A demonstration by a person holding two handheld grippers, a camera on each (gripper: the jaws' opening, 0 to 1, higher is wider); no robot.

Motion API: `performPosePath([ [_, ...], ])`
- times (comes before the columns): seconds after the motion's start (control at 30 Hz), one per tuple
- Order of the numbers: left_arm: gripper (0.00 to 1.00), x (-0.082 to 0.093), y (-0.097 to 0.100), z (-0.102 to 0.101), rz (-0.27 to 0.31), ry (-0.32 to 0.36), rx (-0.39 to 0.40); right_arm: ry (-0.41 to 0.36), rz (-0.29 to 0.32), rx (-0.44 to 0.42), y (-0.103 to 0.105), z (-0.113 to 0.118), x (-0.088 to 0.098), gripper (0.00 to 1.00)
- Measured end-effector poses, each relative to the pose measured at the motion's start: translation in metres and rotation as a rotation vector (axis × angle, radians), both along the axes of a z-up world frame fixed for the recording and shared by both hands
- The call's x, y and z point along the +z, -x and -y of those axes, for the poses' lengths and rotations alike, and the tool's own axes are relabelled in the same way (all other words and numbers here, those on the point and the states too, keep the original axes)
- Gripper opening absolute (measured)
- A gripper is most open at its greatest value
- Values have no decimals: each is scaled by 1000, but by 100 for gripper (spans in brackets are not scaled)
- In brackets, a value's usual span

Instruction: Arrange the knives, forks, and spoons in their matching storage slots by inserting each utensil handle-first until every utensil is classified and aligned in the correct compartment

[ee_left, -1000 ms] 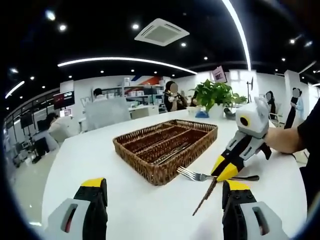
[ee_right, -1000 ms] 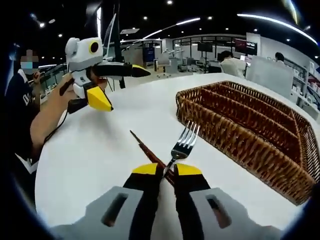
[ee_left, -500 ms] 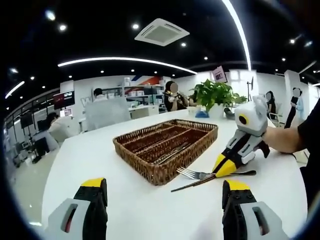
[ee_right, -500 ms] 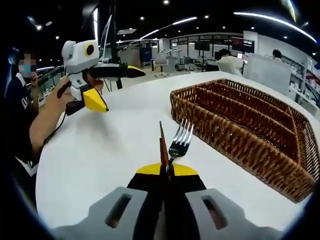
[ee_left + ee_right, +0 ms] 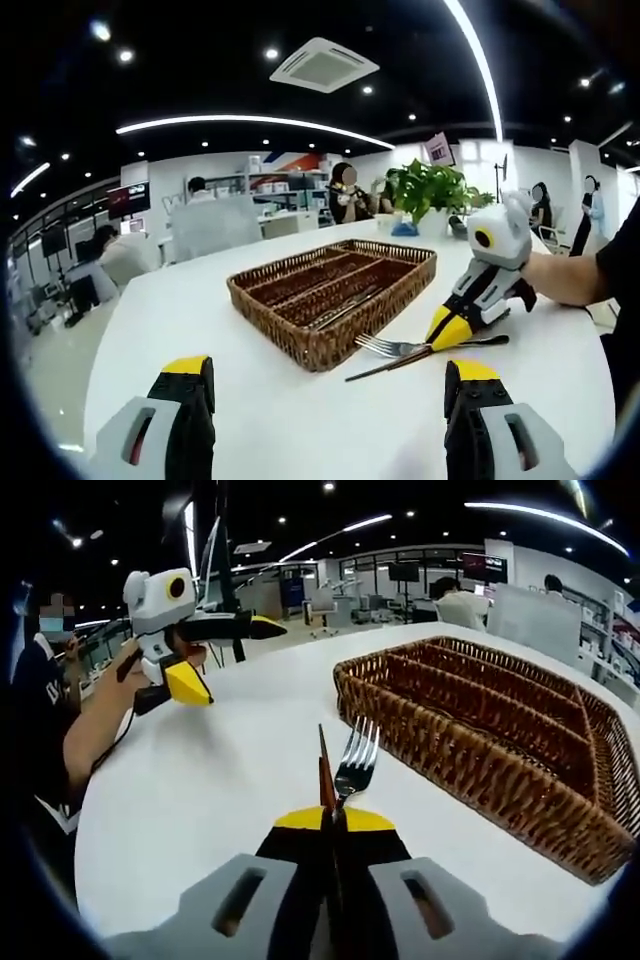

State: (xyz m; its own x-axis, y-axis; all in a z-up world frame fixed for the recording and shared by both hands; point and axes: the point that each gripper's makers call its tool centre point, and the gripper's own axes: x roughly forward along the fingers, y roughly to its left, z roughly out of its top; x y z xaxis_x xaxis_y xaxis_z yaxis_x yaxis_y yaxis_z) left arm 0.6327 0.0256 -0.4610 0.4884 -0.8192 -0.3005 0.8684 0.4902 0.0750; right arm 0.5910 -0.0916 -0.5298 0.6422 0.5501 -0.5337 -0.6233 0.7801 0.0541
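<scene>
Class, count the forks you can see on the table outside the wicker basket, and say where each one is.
1. The fork lies in front of the wicker basket, beside a brown stick, at the right gripper tips. More utensils in the basket cannot be told apart.

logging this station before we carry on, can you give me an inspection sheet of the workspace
surface: white table, bare near the left gripper.
job's things: wicker tray with long compartments, some cutlery lying in it; fork and a thin brown-handled utensil in front of the tray.
clutter: nothing seen.
grippers: right gripper jaws closed on the fork and the brown-handled utensil together; left gripper jaws wide apart, holding nothing.
cables: dark cable under the left forearm.
surroundings: open office, potted plant on the table, people seated behind.
</scene>
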Motion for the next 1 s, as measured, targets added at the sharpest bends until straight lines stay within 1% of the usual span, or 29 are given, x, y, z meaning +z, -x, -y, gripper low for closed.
performPosePath([
  [0.17, 100, -1, 0, 0, -1, -3, 1, 12, -5, 25, 3, 0, -1, 2],
  [0.4, 100, -2, 0, 1, -2, -7, -1, 16, 0, 28, 6, 1, 1, 2],
  [0.5, 100, -2, 0, 0, -2, -7, 0, 13, 2, 44, 7, 0, 3, 2],
  [0.53, 100, -2, 0, 0, -2, -8, -1, 5, -1, 60, 10, -2, 4, 1],
  [0.57, 100, -2, 0, 0, -2, -8, -1, -21, -5, 69, 13, -5, 7, 1],
  [0.6, 100, -2, 0, 0, -2, -7, -1, -15, -1, 84, 14, -7, 7, 1],
  [0.63, 100, -3, 0, 1, -3, -7, -1, 19, 13, 99, 14, -8, 5, 1],
  [0.67, 100, -3, 0, 1, -3, -8, -2, 58, 22, 86, 12, -6, 1, 1],
  [0.7, 100, -3, 0, 1, -3, -9, -2, 66, 28, 98, 13, -8, -1, 1],
  [0.73, 100, -3, 0, 1, -2, -9, -3, 52, 30, 106, 14, -10, 1, 1],
  [0.77, 100, -2, 0, 1, -1, -8, -3, 43, 16, 105, 15, -10, 1, 1],
  [0.87, 100, -2, 0, 1, 0, -5, -1, 56, 35, 130, 16, -11, 1, 2],
  [1.0, 100, -2, -1, 2, -1, -7, -2, 35, 29, 133, 14, -10, 1, 2],
])
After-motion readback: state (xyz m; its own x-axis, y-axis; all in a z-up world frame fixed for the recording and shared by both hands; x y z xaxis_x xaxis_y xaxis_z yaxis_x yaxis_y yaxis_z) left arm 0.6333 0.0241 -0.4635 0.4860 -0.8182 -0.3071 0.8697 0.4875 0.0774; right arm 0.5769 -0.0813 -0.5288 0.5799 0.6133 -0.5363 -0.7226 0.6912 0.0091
